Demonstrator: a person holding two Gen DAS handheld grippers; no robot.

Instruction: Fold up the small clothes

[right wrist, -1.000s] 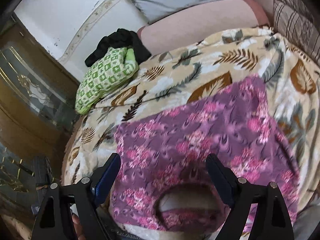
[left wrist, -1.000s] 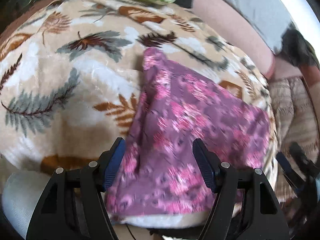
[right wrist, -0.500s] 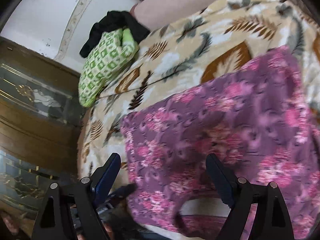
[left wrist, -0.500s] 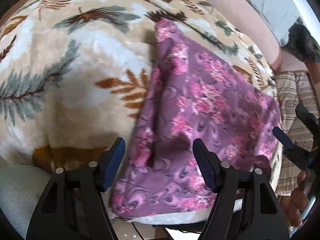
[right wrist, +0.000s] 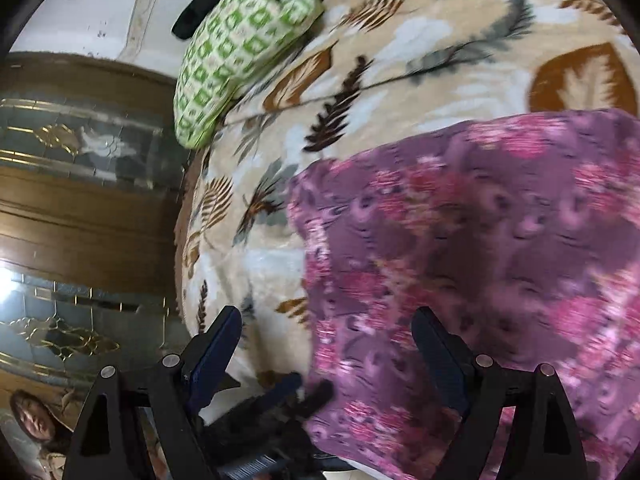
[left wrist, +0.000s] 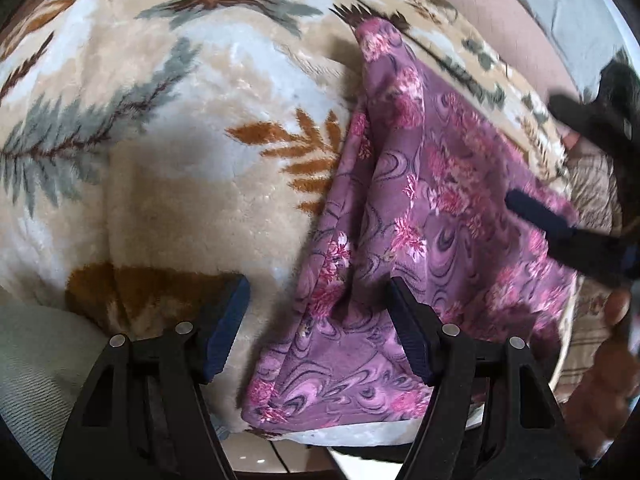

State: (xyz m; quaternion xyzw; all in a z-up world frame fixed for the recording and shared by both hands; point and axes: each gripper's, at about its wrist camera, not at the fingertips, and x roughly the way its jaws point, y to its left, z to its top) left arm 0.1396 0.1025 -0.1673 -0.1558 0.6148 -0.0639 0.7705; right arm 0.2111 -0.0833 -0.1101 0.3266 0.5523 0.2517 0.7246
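The left gripper (left wrist: 318,328) is held with jaws wide, nothing clamped, straddling the near left edge of a purple floral garment (left wrist: 420,216). The right gripper (right wrist: 326,354) is likewise spread wide above the same cloth's near corner. The garment is laid flat on a beige leaf-patterned blanket (left wrist: 168,152). A green checked cloth bundle (right wrist: 236,52) is seen at the blanket's far edge.

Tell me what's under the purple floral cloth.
The purple floral cloth lies on the leaf-patterned blanket, which shows on all sides of it. Whatever the blanket covers beneath the cloth is hidden, and so is anything between the cloth's own layers.
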